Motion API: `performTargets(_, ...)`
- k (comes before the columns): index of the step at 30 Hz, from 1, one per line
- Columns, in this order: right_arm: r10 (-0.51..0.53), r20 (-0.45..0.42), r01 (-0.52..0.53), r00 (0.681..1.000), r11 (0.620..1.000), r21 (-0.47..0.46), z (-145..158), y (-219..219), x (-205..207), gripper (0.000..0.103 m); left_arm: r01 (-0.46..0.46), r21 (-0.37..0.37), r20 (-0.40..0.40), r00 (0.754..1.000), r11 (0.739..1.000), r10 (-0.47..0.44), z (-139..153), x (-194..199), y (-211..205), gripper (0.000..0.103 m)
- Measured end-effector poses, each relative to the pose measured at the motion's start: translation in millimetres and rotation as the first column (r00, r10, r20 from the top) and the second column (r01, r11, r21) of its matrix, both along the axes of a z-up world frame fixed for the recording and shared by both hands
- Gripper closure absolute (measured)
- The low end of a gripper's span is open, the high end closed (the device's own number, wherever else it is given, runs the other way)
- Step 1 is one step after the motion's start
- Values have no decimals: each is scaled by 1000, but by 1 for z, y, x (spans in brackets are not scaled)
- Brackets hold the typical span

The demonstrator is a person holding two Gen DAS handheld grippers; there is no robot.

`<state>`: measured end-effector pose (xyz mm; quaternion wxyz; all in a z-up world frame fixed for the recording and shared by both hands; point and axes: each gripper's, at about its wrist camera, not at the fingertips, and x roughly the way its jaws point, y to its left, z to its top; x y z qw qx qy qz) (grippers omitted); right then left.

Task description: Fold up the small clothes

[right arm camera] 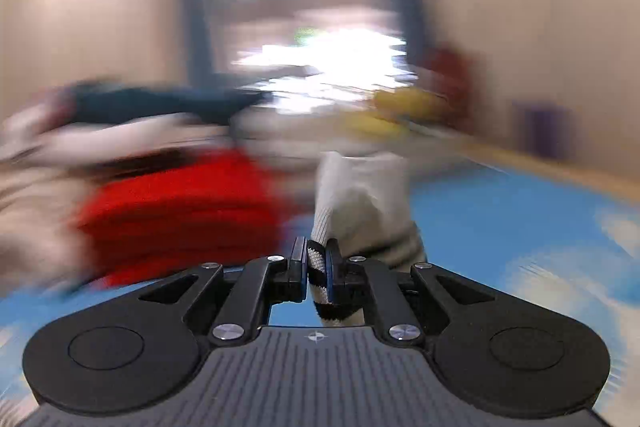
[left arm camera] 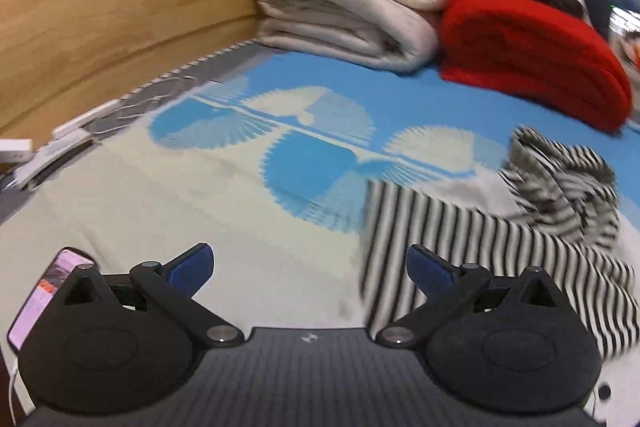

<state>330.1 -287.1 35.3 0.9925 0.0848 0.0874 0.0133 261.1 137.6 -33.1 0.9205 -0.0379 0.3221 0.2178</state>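
Striped garment (left arm camera: 500, 227) crumpled, blk/wht; right tongs (right arm camera: 317, 269) clamp edge.

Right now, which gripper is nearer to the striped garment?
Right. The right gripper is shut on the striped garment; the left gripper hangs open beside it, not touching.

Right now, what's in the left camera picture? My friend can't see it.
The left gripper has its jaws wide open above a blue and cream blanket. A crumpled striped shirt lies to the right. A folded red blanket and a cream one sit behind.
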Motion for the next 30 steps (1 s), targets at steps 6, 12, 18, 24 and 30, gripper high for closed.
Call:
performTargets(6, 367, -445, -498, 817, 838, -223, -111, 191, -47, 30, -45, -5, -10, 999, 999, 45, 6, 2, 15, 0)
performTargets(12, 202, -490, -313, 848, 937, -155, -98, 136, -105, 21, 63, -26, -10, 998, 998, -64, 7, -1, 1, 0)
performTargets(18, -16, -437, 48, 899, 997, 63, -65, 68, -166, 17, 231, -44, -26, 972, 972, -232, -2, -3, -33, 0)
performTargets(24, -106, -476, 124, 873, 992, 6, -90, 55, -172, 16, 319, 4, -36, 947, 948, -319, -8, -13, -70, 0)
performTargets(30, -117, -462, 92, 879, 993, -77, -96, 66, -164, 16, 379, 46, -64, 924, 924, -376, -17, -17, -96, 0)
